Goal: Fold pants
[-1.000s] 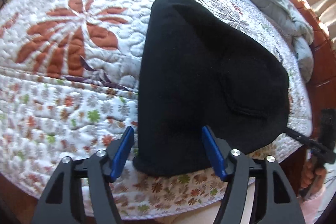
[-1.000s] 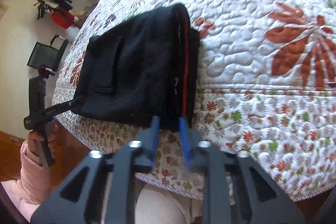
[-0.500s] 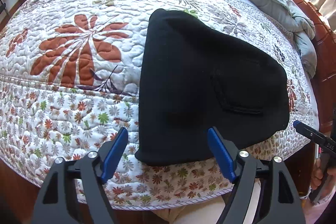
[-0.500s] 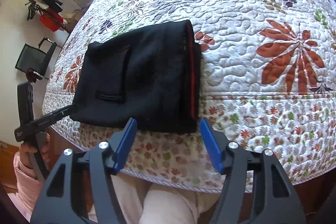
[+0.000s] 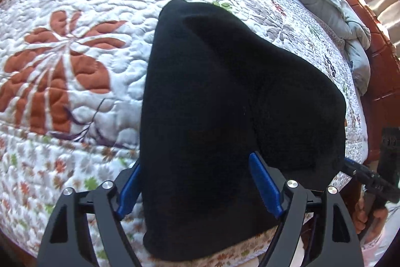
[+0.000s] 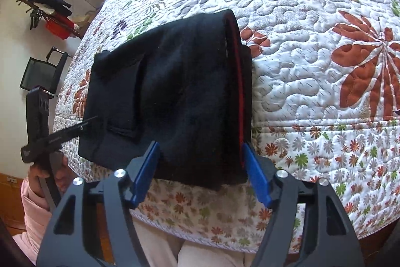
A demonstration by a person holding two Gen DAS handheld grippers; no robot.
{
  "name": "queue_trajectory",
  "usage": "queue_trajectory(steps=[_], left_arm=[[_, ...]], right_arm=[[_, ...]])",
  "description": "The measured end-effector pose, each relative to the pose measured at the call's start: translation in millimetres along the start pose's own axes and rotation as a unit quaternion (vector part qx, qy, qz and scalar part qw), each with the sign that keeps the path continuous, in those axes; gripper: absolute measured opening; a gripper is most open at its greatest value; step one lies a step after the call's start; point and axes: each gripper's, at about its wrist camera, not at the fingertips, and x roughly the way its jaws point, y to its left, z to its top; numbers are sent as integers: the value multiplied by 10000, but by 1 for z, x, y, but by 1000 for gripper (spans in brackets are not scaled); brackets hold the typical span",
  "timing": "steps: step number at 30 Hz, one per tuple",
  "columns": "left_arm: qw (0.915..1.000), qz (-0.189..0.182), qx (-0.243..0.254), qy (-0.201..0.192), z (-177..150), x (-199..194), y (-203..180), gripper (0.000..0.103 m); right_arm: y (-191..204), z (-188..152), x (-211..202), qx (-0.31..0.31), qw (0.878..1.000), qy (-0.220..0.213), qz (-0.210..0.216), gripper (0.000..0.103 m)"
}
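The left hand-held gripper [image 5: 195, 182] has its blue fingers [image 5: 265, 184] spread wide, one on each side of the near end of the black pants [image 5: 225, 104]. The fingers do not look like they are squeezing the cloth. So it is let go, holding nothing.

The right hand-held gripper [image 6: 201, 173] also sits over the near edge of the pants [image 6: 175, 96], with the cloth between its blue fingers [image 6: 255, 177]. Its jaws are closing a bit right now, but there is a gap at the fingers, so it is not pinching the pants yet.

Just past both grippers, the pants lie on the bed, on a flowery quilt [image 6: 312, 79]. They are already folded up into one thick, short bundle. A red stripe [image 6: 240, 91] runs down the edge on the right gripper's side, and a pocket [image 6: 125, 96] shows on top toward the left gripper's side.

I think the folding is almost all done. What may be left is one more fold, or a small push to make the bundle neat. I cannot tell which.

Now the count. There are two hand-held grippers, one in each hand. There is one pair of pants. There is one quilt, and one grey blanket [image 5: 337, 16] bunched up far behind the pants.
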Motion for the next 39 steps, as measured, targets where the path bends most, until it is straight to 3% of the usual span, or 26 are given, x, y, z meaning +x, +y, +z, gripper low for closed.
queue_trajectory(steps=[3, 5, 7, 12, 17, 22, 26, 31, 39], left_arm=[[9998, 68, -192, -23, 0, -1, -1, 75], [9994, 170, -293, -91, -1, -5, -3, 54], [9994, 121, -294, -120, -2, -11, -3, 42], [9996, 62, -253, -104, -6, -15, 1, 39], [9996, 206, -51, -162, -12, -7, 2, 47], [9971, 663, 254, -272, -13, -21, -14, 69], [9939, 892, 501, -407, -14, -32, -26, 77], [9921, 974, 631, -471, -13, -36, -32, 81], [9906, 1039, 776, -437, -6, -23, -36, 83]], right_arm=[[0, 0, 1, -114, 9999, -61, -59, 39], [3, -1, -1, -221, 9997, -116, 37, 31], [10, -2, -7, -422, 9989, -171, 86, 25], [5, -3, -7, -419, 9990, -26, 142, 22], [-2, -6, 10, -334, 9994, 128, 39, 27], [8, -3, -5, -384, 9993, 5, -45, 51], [8, 1, -21, -385, 9990, -153, -181, 65], [7, 7, -25, -381, 9985, -180, -343, 77], [0, 16, 0, -302, 9983, 18, -496, 81]])
